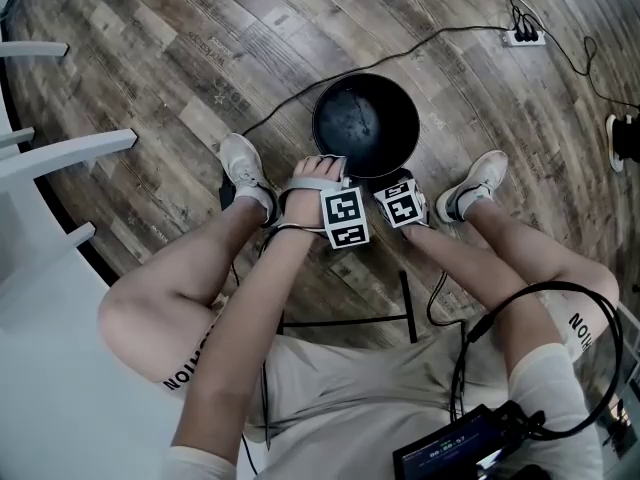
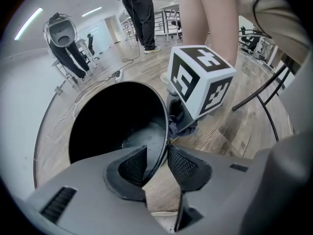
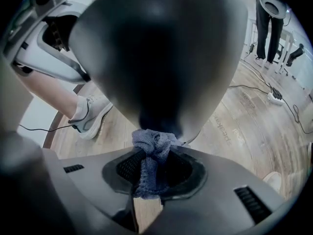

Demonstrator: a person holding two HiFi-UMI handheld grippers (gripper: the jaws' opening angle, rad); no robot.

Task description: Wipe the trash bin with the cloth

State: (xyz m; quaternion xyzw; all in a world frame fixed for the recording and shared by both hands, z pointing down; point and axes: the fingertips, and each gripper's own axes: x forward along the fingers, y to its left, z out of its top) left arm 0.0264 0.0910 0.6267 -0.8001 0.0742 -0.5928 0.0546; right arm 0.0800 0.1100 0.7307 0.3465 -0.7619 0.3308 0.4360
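The round black trash bin (image 1: 350, 118) stands just ahead of both grippers, its near rim seemingly pinched in the narrow jaws of the left gripper (image 2: 157, 163), while the right gripper (image 3: 154, 166) clamps a bunched blue-grey cloth (image 3: 152, 146) at the bin's outer wall.

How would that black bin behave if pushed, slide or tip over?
Probably light: the bin looks thin-walled and empty. It may slide on the smooth wood floor, perhaps why the left gripper clamps its rim. Its wide round body seems unlikely to tip easily.
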